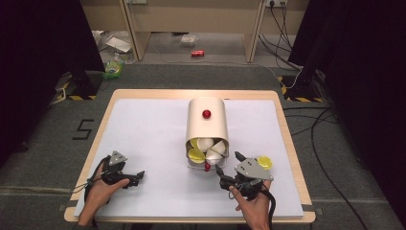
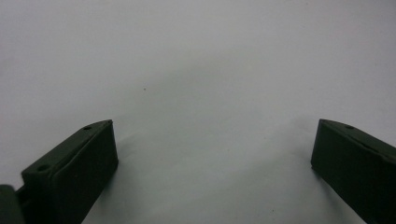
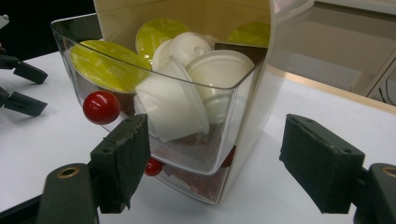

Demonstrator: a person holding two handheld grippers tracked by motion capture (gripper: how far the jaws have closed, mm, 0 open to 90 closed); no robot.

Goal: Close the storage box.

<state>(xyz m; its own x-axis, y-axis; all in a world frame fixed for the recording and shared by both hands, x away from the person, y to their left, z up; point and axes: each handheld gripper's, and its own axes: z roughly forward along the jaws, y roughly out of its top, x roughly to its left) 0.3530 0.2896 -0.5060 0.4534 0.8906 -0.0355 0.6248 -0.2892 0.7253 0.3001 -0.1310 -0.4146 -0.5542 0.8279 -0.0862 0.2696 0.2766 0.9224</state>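
A cream capsule dispenser (image 1: 207, 120) with a red knob (image 1: 206, 114) on top stands mid-table. Its clear upper drawer (image 3: 224, 135) is pulled out toward me and holds several white capsules (image 3: 173, 102) and yellow-green capsules (image 3: 105, 65). A red ball handle (image 3: 101, 107) sits on that drawer's front, and a lower drawer's red handle (image 3: 153, 166) shows beneath. My right gripper (image 1: 228, 163) is open just in front of the drawer (image 1: 207, 149), its jaws on either side of the drawer's corner (image 3: 215, 163) without touching it. My left gripper (image 1: 139, 177) is open and empty over the white table (image 2: 196, 70).
One yellow-green capsule (image 1: 264, 162) lies on the table beside the right gripper. The white mat (image 1: 153, 139) is bare on its left half. The left gripper (image 3: 39, 91) shows far off at the left of the right gripper view. Cables and a red can (image 1: 197, 53) lie on the floor beyond.
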